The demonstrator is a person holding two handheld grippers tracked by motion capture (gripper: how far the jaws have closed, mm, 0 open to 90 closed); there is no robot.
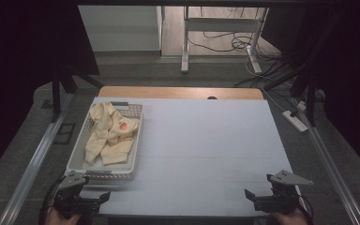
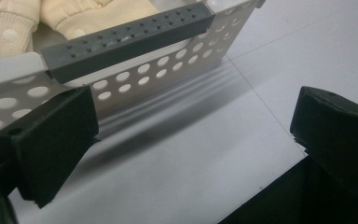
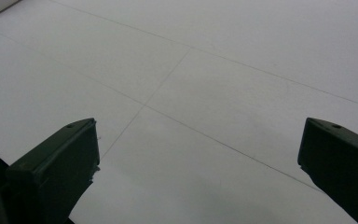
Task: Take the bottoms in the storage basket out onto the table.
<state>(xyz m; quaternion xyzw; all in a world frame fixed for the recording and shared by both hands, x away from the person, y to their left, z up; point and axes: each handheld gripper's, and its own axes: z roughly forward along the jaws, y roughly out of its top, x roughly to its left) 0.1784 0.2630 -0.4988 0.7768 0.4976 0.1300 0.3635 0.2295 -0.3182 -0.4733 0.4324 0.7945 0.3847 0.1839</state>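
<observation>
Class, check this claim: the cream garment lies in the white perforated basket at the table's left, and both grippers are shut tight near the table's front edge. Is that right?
Not quite. The cream garment does lie in the white perforated basket at the table's left, but the left gripper and right gripper are open, not shut. Each gripper view shows its fingers spread wide apart.

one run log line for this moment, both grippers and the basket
left gripper: open, near basket handle | right gripper: open, over bare table | cream garment: in basket
</observation>
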